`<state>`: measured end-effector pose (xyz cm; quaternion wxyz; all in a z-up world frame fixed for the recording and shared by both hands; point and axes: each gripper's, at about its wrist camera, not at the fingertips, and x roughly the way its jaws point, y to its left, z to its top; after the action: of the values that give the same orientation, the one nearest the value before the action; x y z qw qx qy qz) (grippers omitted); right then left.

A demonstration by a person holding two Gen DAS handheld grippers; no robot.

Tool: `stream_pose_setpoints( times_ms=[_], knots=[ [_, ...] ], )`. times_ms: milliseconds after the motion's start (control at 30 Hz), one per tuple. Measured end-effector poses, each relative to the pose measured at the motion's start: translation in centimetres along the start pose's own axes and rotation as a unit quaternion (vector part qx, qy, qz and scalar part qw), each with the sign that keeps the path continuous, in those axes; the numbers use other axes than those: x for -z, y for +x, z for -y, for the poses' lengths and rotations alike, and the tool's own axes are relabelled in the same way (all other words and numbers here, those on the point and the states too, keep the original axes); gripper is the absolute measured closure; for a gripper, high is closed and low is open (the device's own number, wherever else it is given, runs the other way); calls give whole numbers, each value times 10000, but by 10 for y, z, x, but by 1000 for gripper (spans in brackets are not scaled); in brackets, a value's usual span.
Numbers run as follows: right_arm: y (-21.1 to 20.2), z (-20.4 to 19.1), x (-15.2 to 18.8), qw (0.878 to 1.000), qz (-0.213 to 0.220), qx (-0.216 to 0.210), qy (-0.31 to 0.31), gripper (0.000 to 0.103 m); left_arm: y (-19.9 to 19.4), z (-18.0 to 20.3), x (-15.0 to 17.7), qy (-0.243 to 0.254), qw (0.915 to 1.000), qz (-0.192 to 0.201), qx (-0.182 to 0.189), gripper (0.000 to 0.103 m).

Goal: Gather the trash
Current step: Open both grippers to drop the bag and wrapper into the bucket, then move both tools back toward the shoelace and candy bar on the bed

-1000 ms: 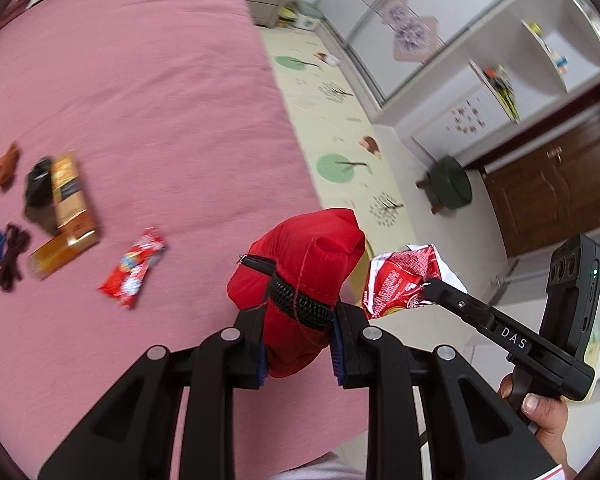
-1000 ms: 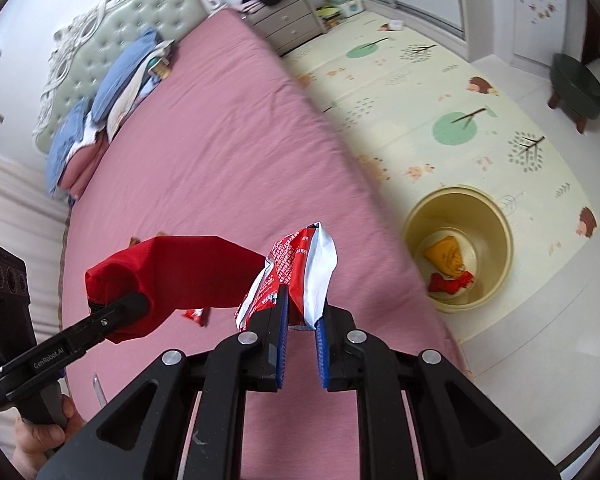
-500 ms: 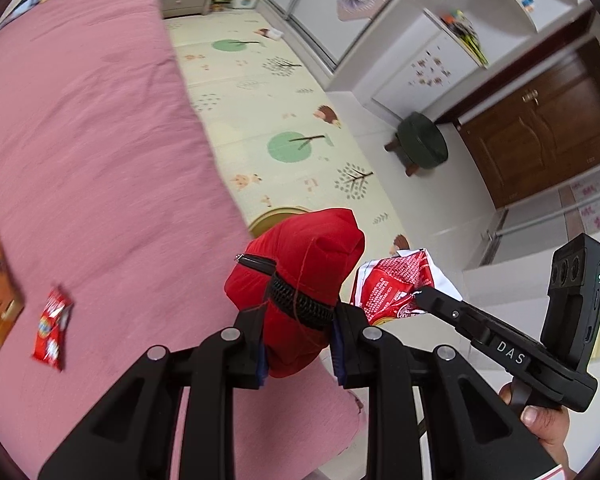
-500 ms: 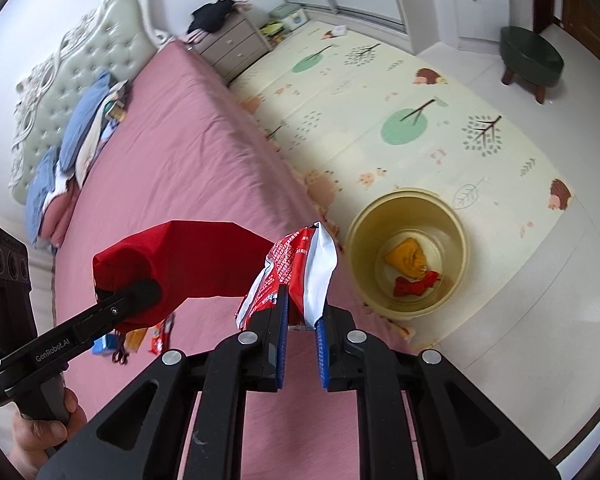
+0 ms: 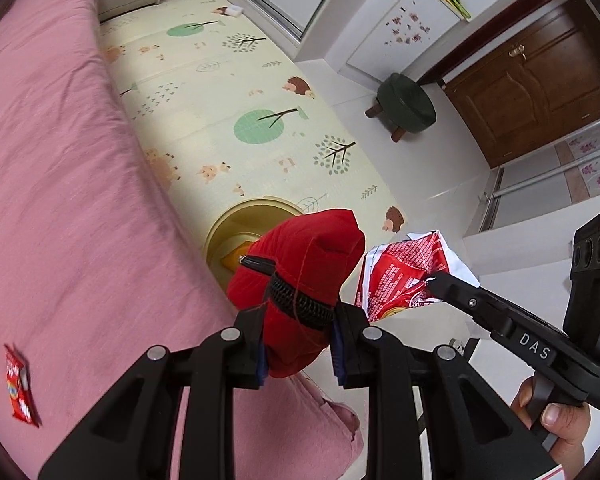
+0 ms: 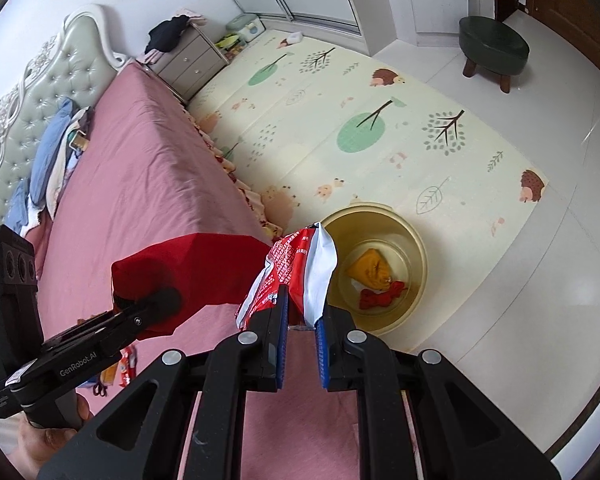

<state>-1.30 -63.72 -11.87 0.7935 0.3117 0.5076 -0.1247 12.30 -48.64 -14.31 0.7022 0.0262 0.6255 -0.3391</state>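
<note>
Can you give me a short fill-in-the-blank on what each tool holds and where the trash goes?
1. The left tool is shut on a ____ cloth pouch.
2. The right tool is shut on a red and ____ snack wrapper.
3. The yellow bin stands on the ____ beside the bed.
4. Inside the bin lie an orange piece and a ____ one.

Missing words: red; white; floor; red

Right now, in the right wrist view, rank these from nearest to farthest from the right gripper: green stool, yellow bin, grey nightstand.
1. Yellow bin, on the floor by the bed, just beyond the right gripper.
2. Green stool, far across the mat, upper right.
3. Grey nightstand, upper left by the headboard. It and the stool are too close to call.
</note>
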Motion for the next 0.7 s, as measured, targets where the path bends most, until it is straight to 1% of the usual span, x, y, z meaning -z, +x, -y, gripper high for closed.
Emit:
stream_pose_setpoints(
  times_ms=[67,133,167,200,233,267,300,400,533,700],
  knots=[
    [4,4,-5,10000,5,39,4,91,7,3,-6,28,10000,-29,6,79],
    [6,6,-10,10000,26,69,8,90,15,7,-14,50,9999,-67,64,76],
    [8,9,-13,10000,33,76,12,90,16,8,-17,34,9999,-78,79,67],
    [8,11,-16,9999,67,105,46,89,17,9,-20,10,9999,-72,118,47],
    [7,14,-19,9996,151,193,102,82,17,8,-23,-33,10000,-20,59,33],
    [7,16,-21,9995,174,242,141,77,15,8,-26,-70,9999,40,-67,15],
    [7,18,-23,9993,190,265,196,71,13,7,-28,-85,9998,107,-121,15],
    [5,23,-27,9990,240,245,278,71,10,3,-32,-110,9998,99,-149,14],
    [2,19,-28,9992,232,198,265,71,0,-5,-27,-134,9996,127,-203,14],
    [2,-6,-22,9998,146,27,93,70,-20,-20,-12,-265,9992,163,-260,14]
  ],
)
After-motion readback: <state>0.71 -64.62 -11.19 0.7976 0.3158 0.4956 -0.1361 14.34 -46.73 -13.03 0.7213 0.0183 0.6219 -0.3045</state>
